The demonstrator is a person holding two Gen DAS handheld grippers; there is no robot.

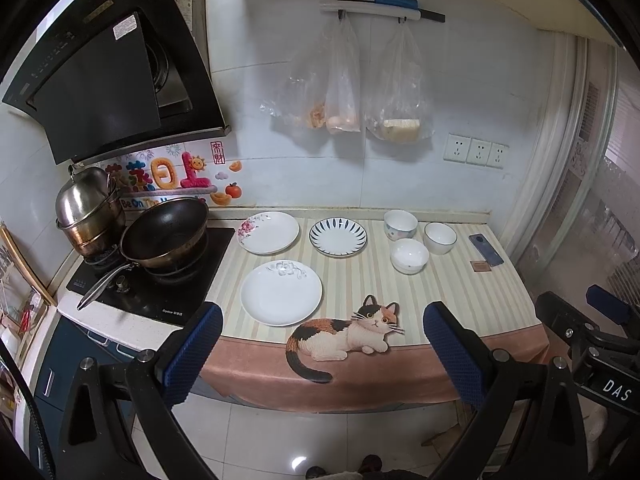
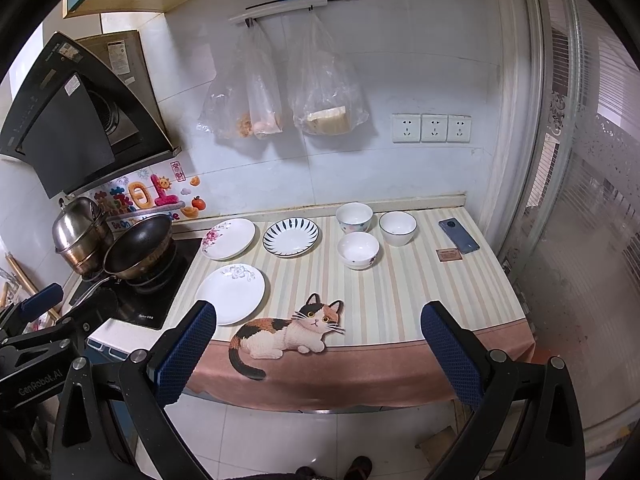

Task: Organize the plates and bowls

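Hovering before the counter in the left wrist view, left gripper (image 1: pixel 322 354) spread wide, gripping nothing, three plates (image 1: pixel 281 293) lying empty beside three empty bowls (image 1: pixel 409 255), right wrist view showing right gripper (image 2: pixel 318 354) likewise gaping, wok (image 2: pixel 138 246) sitting empty on the stove.

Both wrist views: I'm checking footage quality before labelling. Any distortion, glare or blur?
Left wrist view: strong fisheye bending, black corners, a glare spot on the floor tile, window side washed out. Right wrist view: same bending, window hazy; the plates and bowls stay sharp.
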